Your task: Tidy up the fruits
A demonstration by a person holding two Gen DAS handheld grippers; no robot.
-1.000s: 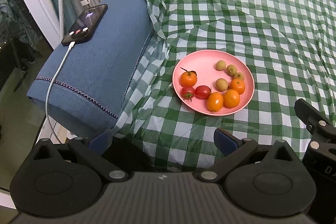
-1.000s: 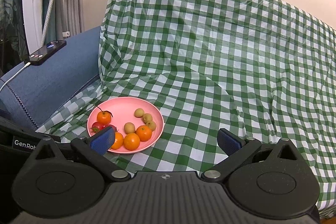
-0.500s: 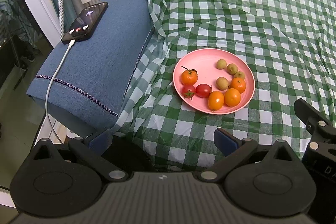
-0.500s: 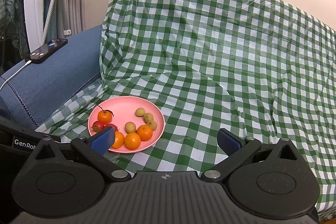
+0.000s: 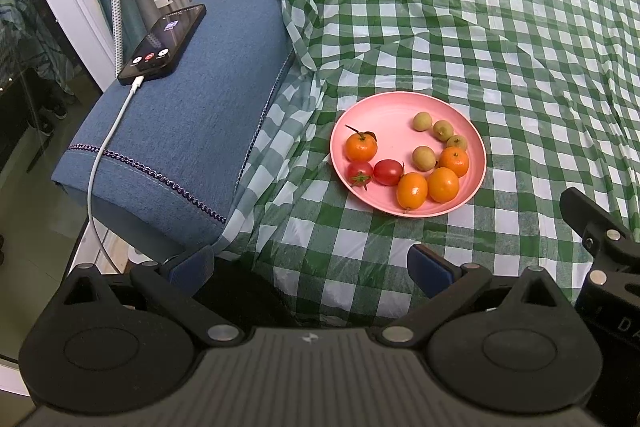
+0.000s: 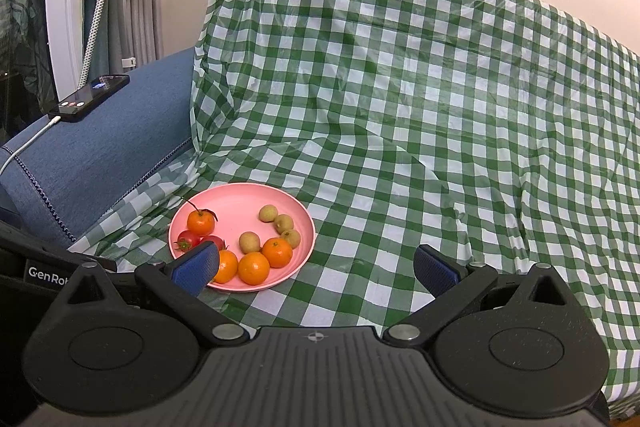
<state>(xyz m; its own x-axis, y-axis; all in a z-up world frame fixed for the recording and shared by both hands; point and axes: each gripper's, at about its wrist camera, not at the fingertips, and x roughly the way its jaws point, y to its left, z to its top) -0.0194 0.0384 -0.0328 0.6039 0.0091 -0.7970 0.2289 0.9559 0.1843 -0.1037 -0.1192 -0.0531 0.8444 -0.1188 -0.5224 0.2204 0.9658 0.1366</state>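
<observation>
A pink plate [image 5: 384, 107] sits on the green checked cloth and holds several oranges, two red tomatoes [image 5: 387, 171] and several small green-brown fruits [image 5: 423, 158]. One orange with a stem [image 5: 361, 147] lies at the plate's left. My left gripper [image 5: 310, 265] is open and empty, near the cloth's front edge, short of the plate. My right gripper [image 6: 316, 269] is open and empty, just in front of the plate [image 6: 236, 203], with its left fingertip over the plate's near rim.
A blue cushioned armrest [image 5: 188, 131] lies left of the plate, with a phone [image 5: 163, 45] on a white charging cable on top. The checked cloth [image 6: 400, 107] covers the seat and backrest. The right gripper's body [image 5: 600, 247] shows at the left view's right edge.
Both grippers have drawn back slightly and risen a little. The plate and fruits have not moved.
</observation>
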